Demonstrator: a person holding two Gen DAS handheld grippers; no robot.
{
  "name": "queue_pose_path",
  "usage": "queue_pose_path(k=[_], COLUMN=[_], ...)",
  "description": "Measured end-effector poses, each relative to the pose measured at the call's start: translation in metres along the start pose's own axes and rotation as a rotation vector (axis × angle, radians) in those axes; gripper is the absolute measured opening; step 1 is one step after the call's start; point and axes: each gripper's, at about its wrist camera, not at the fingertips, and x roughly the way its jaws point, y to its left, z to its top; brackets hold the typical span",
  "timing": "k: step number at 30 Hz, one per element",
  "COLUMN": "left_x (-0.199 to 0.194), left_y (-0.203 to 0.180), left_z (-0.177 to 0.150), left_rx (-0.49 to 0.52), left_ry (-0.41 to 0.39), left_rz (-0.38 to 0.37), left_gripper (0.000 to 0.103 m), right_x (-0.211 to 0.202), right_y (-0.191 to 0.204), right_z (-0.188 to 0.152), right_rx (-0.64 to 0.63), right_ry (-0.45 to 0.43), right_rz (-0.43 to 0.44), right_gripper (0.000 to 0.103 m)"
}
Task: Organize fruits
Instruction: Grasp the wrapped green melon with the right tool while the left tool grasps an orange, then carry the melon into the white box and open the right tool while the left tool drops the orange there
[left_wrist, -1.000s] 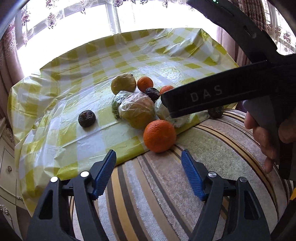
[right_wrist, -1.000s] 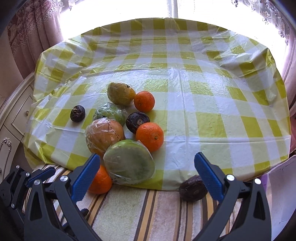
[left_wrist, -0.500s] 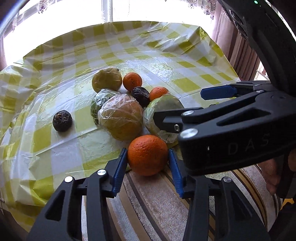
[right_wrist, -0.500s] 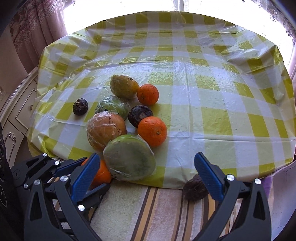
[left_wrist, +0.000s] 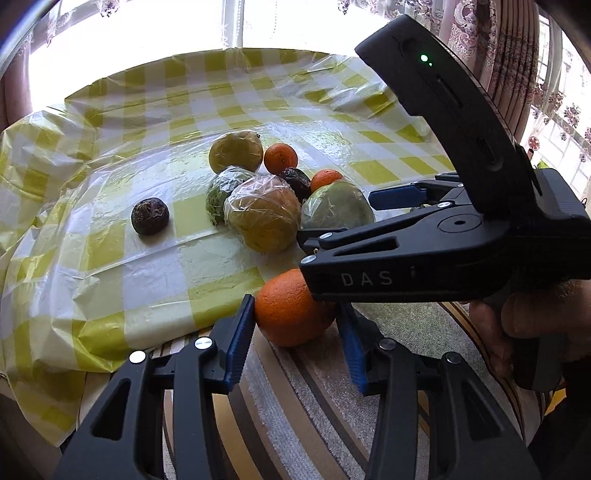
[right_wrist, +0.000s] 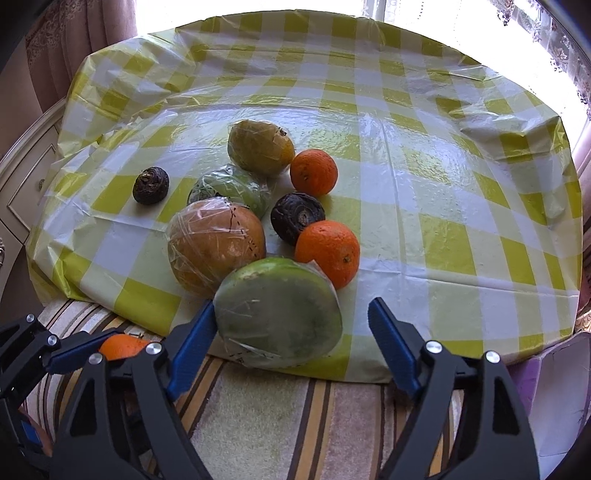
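The left hand-held gripper (left_wrist: 295, 325) grips the near orange (left_wrist: 291, 308) (pads touching both sides); lift straight. The right hand-held gripper (right_wrist: 291, 332) stands wide open around the wrapped green melon (right_wrist: 277, 314); close gently.

black tool (left_wrist: 295, 332) frames, blue ribbed pads (left_wrist: 238, 343), silver screws, white "das" lettering.

bright backlight, blown-out window (left_wrist: 229, 33) | tablecloth (right_wrist: 424, 155) glare | fisheye-warped edges
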Motion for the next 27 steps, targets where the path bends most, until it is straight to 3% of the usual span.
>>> queue_pose_path(k=[1, 3, 18, 27], left_x=[0.0, 0.001, -0.005, 0.009], left_y=[0.0, -0.001, -0.019, -0.079], left_z=[0.0, 0.001, 0.016, 0.049], left_rx=[0.0, 0.004, 0.038, 0.163], left_ry=[0.001, 0.0, -0.014, -0.035], left_rz=[0.001, 0.006, 0.038, -0.032], left_gripper=[0.043, 0.043, 0.042, 0.042], right_x=[0.0, -0.001, -0.035, -0.07], right_y=[0.001, 0.002, -0.051, -0.129], right_z=[0.0, -0.001, -0.032, -0.052], right_rx=[-0.002, -0.005, 0.109, 0.236], right_ry=[-0.002, -0.007, -0.052, -0.116], right_rz=[0.003, 0.031, 0.116, 0.049], right_gripper=[0.08, 0.062, 0.062, 0.062])
